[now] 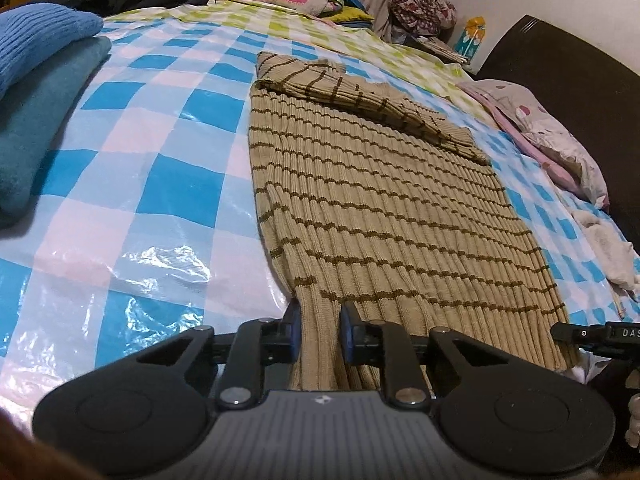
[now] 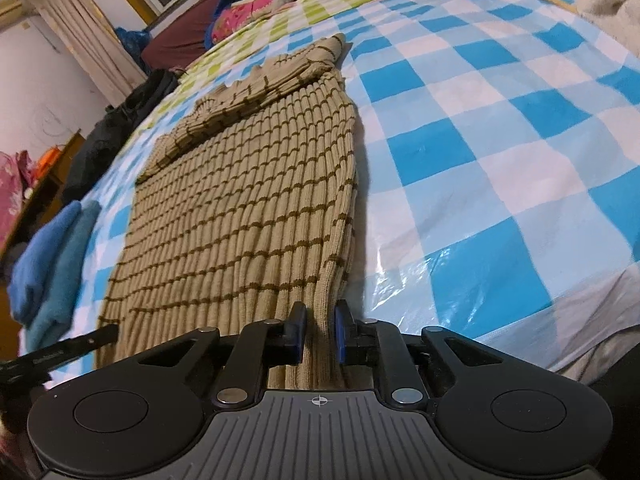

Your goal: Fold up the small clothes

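bed [image 1: 132,184] under blue-white checked plastic; striped sweater [image 1: 380,208] flat.

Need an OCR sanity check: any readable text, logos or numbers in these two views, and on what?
"DAS", cut off by the frame edge: on the right gripper body, seen from the left wrist view.
Print on the left gripper body in the right wrist view: too blurred to read.
Nothing else legible.

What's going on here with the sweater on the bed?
A person is folding a tan striped sweater spread on the blue checked plastic sheet covering the bed. They hold a pair of tongs in each hand: the left tongs and the right tongs each have the near hem between their fingers, at opposite corners. A sleeve is already folded across the top. Two folded blue knits sit to the left.
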